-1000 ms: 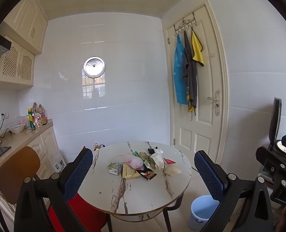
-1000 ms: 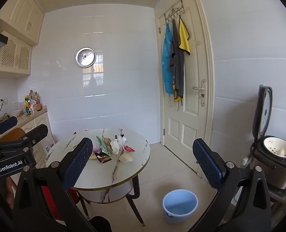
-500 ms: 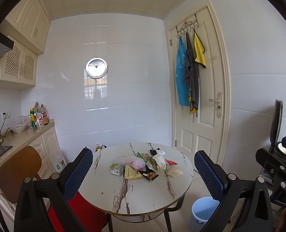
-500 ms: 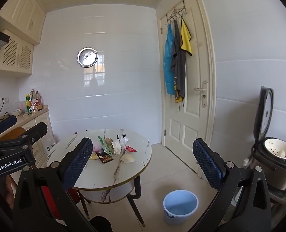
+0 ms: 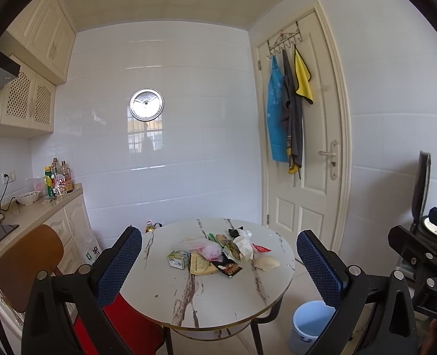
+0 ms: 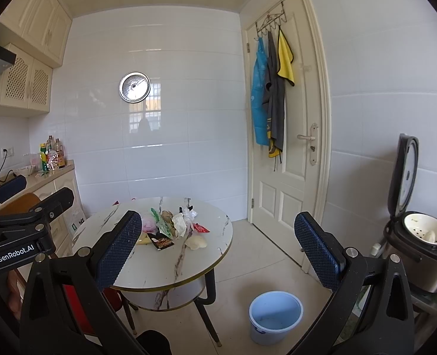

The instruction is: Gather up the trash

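Note:
A pile of trash point(image 5: 218, 253) lies on the round marble table point(image 5: 206, 301): a pink plastic bag, a small green carton point(image 5: 178, 259), a yellow wrapper, a dark snack packet and crumpled white paper. It also shows in the right wrist view point(image 6: 172, 230). A light blue bucket point(image 6: 275, 313) stands on the floor right of the table; it also shows in the left wrist view point(image 5: 311, 325). My left gripper point(image 5: 218, 269) is open and empty, held back from the table. My right gripper point(image 6: 218, 250) is open and empty, further back and to the right.
A brown chair point(image 5: 23, 266) and a red seat point(image 5: 129, 322) stand left of the table. A kitchen counter point(image 5: 26, 216) with bottles runs along the left wall. A closed white door point(image 6: 289, 153) is behind the table. An open rice cooker point(image 6: 419, 236) stands at the right.
Both grippers have tilted up and drifted slightly, so the table and bucket sit a little lower in the views. Nothing on the table has moved.

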A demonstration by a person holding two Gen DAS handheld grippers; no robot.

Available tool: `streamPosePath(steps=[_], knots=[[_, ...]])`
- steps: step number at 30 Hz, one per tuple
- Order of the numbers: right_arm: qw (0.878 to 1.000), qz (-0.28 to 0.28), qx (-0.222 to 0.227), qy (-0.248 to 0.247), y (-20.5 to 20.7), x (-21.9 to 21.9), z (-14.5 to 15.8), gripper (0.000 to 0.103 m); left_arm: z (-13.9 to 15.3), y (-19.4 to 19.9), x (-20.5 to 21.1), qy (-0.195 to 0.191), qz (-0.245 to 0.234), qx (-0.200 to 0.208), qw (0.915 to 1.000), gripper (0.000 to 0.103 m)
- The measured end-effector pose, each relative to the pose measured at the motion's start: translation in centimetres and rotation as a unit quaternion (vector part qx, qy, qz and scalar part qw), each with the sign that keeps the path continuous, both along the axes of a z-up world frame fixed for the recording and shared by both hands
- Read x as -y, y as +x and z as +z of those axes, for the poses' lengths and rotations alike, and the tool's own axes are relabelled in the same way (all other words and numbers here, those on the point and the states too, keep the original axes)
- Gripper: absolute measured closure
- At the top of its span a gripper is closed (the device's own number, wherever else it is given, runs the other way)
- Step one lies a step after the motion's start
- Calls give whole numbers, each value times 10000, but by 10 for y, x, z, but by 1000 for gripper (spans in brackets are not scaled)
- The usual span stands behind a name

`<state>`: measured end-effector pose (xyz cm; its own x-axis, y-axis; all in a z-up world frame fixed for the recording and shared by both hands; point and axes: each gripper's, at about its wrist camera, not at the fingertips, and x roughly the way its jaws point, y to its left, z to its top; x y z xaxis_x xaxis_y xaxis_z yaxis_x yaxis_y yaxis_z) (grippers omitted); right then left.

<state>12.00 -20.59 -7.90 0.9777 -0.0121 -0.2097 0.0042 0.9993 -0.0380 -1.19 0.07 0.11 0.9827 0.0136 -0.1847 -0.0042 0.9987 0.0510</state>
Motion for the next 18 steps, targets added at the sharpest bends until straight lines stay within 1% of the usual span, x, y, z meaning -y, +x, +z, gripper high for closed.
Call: streamPosePath(steps=[18], knots=[[10000, 3, 13, -5, 0, -1, 1, 0, -1, 1, -1, 18, -30, -6, 10000, 1]])
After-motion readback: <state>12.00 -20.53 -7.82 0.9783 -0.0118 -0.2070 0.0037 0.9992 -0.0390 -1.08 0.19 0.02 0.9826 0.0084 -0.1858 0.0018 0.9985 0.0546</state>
